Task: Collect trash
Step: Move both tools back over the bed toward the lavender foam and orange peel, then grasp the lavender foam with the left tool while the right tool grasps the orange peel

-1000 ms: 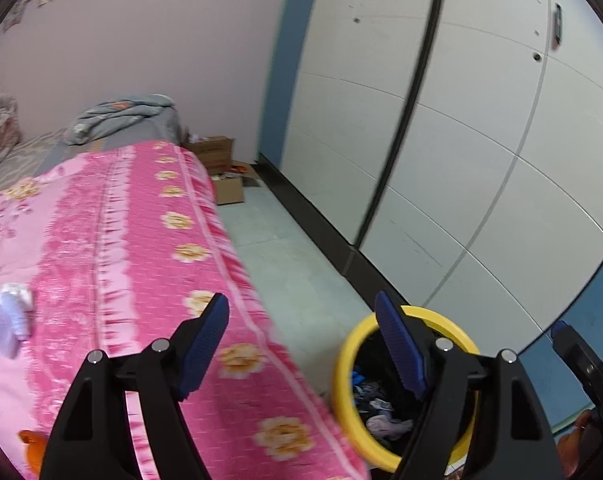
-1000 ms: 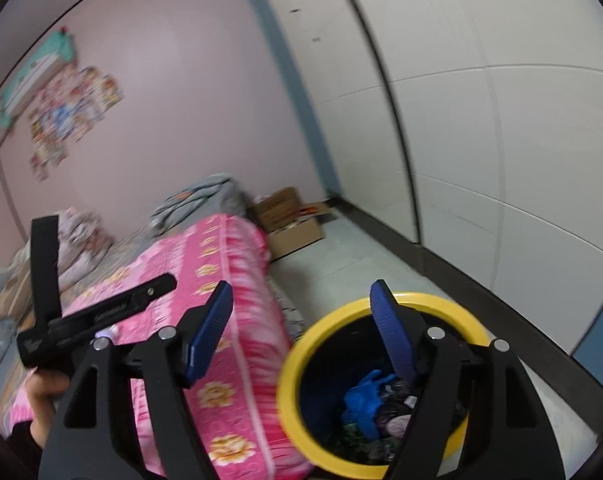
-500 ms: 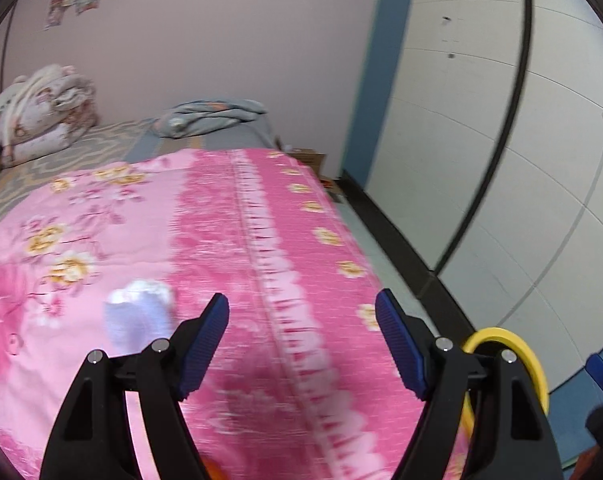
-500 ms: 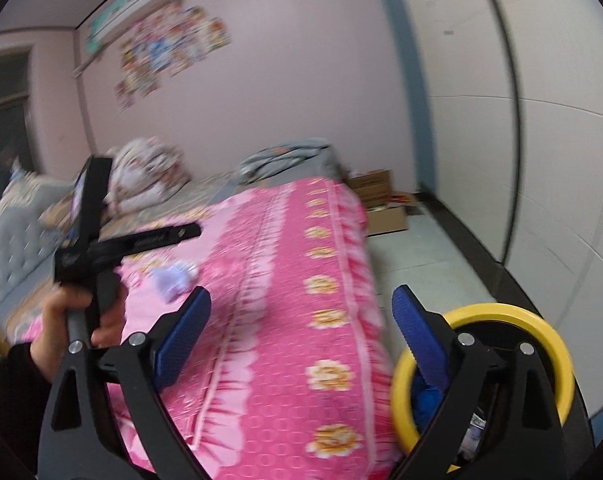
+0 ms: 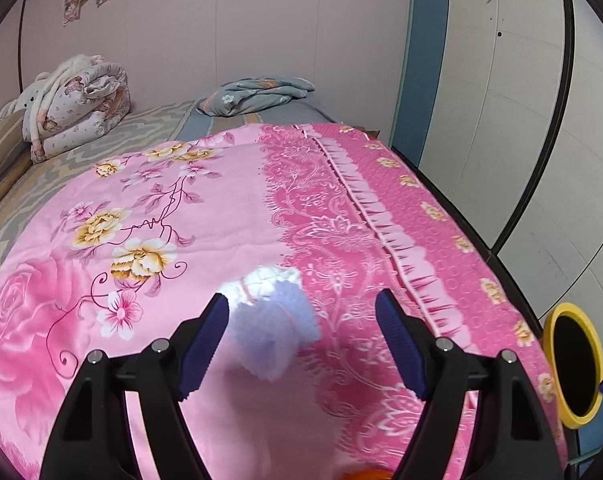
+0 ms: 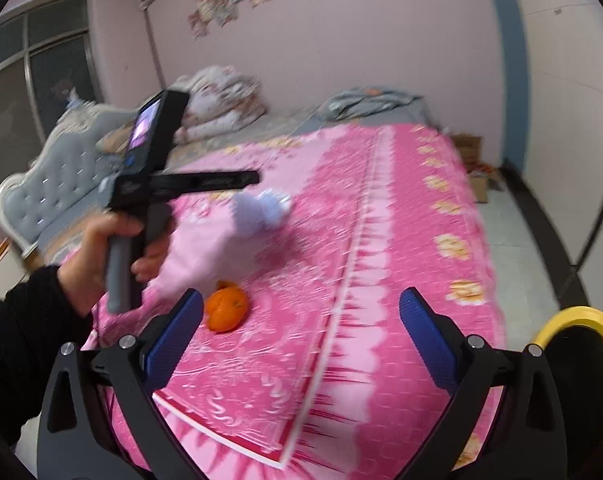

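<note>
1. Left wrist view: left gripper (image 5: 301, 332) is held with jaws spread and empty, aimed down at the pale lilac wad (image 5: 275, 320) lying on the pink bedspread (image 5: 173, 208); pads are not touching it.
2. Right gripper (image 6: 301, 336) has jaws that have just been opening, now spread wide, nothing between them.
3. Orange peel (image 6: 226, 307) is seen on the bedspread just beyond the right gripper's left pad, near the bed edge; the wad lies further in, under the other gripper held in the person's hand (image 6: 97, 256).
4. Yellow-rimmed bin (image 6: 577, 344) stands on the floor beside the bed, right of both grippers; its contents are not visible now.
5. Judged progress: two pieces at least are left on the bed, neither grasped yet; pick and drop are pending for both.
6. Far end: folded quilts (image 5: 75, 108) are ignored, not trash.
</note>
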The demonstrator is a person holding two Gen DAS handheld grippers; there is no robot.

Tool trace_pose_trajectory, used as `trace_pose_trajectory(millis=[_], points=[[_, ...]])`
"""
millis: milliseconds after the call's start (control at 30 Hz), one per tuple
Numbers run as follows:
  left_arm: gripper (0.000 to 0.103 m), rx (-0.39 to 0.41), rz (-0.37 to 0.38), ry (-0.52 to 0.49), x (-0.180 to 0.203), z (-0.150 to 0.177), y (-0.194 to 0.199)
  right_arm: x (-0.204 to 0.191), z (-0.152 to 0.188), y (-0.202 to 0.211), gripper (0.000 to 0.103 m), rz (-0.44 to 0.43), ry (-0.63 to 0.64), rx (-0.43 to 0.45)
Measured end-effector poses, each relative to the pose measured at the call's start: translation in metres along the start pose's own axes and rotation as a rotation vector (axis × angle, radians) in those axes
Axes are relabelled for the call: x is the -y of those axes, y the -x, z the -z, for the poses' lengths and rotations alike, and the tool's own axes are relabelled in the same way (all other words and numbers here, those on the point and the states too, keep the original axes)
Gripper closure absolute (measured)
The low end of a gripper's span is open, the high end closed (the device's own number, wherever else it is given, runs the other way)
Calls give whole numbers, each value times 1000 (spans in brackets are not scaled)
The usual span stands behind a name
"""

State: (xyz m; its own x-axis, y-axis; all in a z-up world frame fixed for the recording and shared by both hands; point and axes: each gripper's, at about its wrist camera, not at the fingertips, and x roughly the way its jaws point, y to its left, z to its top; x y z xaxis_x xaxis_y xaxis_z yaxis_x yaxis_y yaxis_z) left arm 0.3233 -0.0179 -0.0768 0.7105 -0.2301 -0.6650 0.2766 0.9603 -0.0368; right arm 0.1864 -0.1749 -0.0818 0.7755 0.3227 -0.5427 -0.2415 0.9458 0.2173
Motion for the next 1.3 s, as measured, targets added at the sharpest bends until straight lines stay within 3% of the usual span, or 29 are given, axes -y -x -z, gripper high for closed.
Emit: trace_pose_trajectory(millis=[367, 567, 800, 833, 900, 1033, 1067, 1267, 1300], points=[[31, -59, 25, 11, -27, -7, -60, -33, 4, -83, 9, -49, 76, -139], [30, -90, 90, 23, -32, -3, -87, -42, 2, -118, 9, -60, 94, -165], [31, -80, 93, -22, -29, -2, -105, -48, 3, -147, 9, -56, 116, -202], [31, -76, 92, -28, -29, -2, -106, -49, 3, -151, 10, -51, 117, -207], [32, -70, 91, -39, -27, -1, -108, -49, 4, -158, 20, -47, 114, -220], [47, -46, 70, -74, -21, 4, -108, -48, 5, -167, 23, -60, 110, -247], [56, -42, 72, -80, -20, 4, -108, -50, 6, -167, 27, -64, 115, -247], [79, 1, 73, -136, -6, 9, -99, -57, 8, -165, 55, -84, 133, -253], [92, 7, 69, -148, -3, 10, -98, -57, 9, -166, 64, -99, 130, -262]])
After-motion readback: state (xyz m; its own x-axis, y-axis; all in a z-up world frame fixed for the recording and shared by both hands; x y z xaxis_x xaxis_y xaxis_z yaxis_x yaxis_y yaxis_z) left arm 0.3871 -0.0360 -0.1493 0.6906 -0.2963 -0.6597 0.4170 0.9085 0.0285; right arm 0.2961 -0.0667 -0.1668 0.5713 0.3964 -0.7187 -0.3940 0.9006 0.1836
